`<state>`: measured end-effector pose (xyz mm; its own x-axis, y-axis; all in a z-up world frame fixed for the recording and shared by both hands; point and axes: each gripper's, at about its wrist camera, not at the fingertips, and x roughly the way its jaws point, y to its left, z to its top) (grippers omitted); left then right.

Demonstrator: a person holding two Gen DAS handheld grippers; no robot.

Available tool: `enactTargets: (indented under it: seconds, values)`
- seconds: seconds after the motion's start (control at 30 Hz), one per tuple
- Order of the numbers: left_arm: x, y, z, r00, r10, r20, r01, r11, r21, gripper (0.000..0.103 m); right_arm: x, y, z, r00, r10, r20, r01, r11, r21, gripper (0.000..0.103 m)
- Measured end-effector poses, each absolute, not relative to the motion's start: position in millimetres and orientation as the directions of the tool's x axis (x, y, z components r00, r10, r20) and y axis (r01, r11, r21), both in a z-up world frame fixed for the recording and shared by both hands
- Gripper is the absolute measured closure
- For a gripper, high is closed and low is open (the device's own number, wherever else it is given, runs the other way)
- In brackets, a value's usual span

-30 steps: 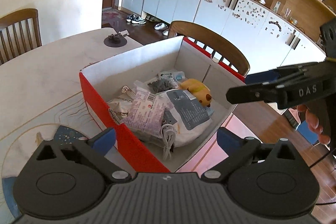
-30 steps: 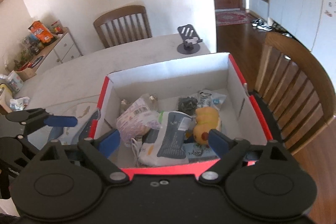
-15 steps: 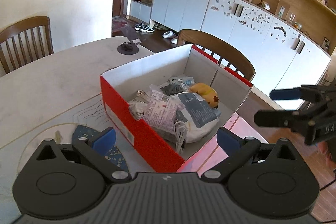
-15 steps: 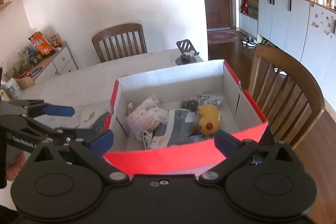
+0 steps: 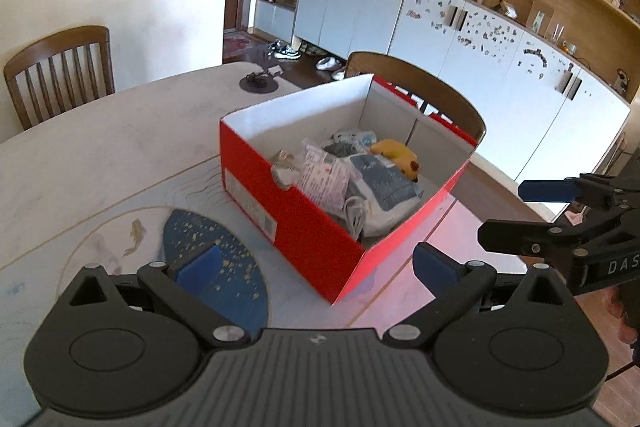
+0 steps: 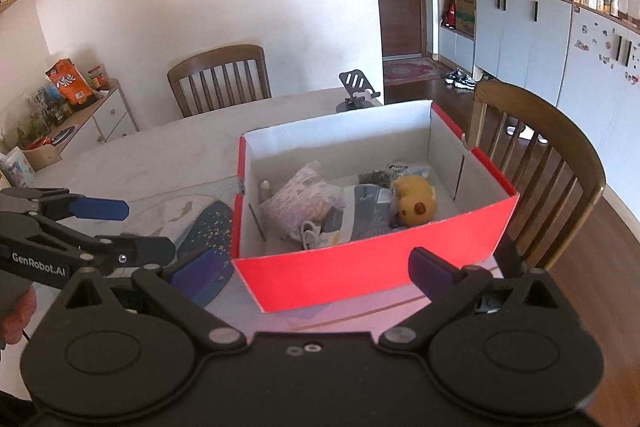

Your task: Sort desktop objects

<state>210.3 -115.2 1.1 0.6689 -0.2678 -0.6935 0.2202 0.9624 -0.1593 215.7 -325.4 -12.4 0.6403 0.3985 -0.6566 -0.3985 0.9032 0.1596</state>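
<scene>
Holding soft packets, rectangular red cardboard box (image 6: pixel 372 273)

2 wooden chairs (image 6: pixel 219 75) (image 6: pixel 536 155), phone stand (image 6: pixel 356 91) (on table (image 5: pixel 100 147)), white cabinets (image 5: pixel 460 43)

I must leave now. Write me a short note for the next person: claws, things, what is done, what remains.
Left claw: open, empty, in front of the red box.
Right claw: jaws just opened wide, empty, also in front of the box.
Things: yellow plush toy, pink packet, grey-blue pouch and white cable all lie inside the box on the table.
Done: these items are in the box.
Left: apart from a phone stand, nothing loose shows on the table.
</scene>
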Motion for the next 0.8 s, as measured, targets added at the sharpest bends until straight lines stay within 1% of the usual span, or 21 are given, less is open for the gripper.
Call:
enactTargets:
  seconds: [0.17, 0.33, 0.43, 0.7, 0.8]
  values:
    - [202.7, -110.3, 0.2, 0.666, -0.246, -0.705, 0.214, 0.967, -0.135, 0.000, 204.7, -317.7, -15.1, 0.646, 0.388, -0.657, -0.391, 0.908, 0.151, 0.000]
    - [198.6, -106.5, 0.8, 0.666, -0.260, -0.699, 0.224, 0.964, -0.145, 0.000, 198.8, -313.7, -16.4, 0.649, 0.379, -0.659, -0.378, 0.913, 0.152, 0.000]
    - [196.6, -108.3, 1.1, 0.671, -0.248, -0.699, 0.231, 0.965, -0.121, 0.000, 197.3, -312.2, -17.2, 0.647, 0.376, -0.663, -0.375, 0.914, 0.153, 0.000]
    - [192.9, -111.8, 4.5, 0.677, -0.285, -0.679, 0.277, 0.953, -0.124, 0.000, 195.1, -311.0, -18.0, 0.647, 0.370, -0.667, -0.365, 0.918, 0.155, 0.000]
    - [192.5, -110.2, 4.9, 0.680, -0.283, -0.676, 0.272, 0.954, -0.125, 0.000, 194.5, -311.1, -18.4, 0.646, 0.367, -0.669, -0.361, 0.919, 0.156, 0.000]
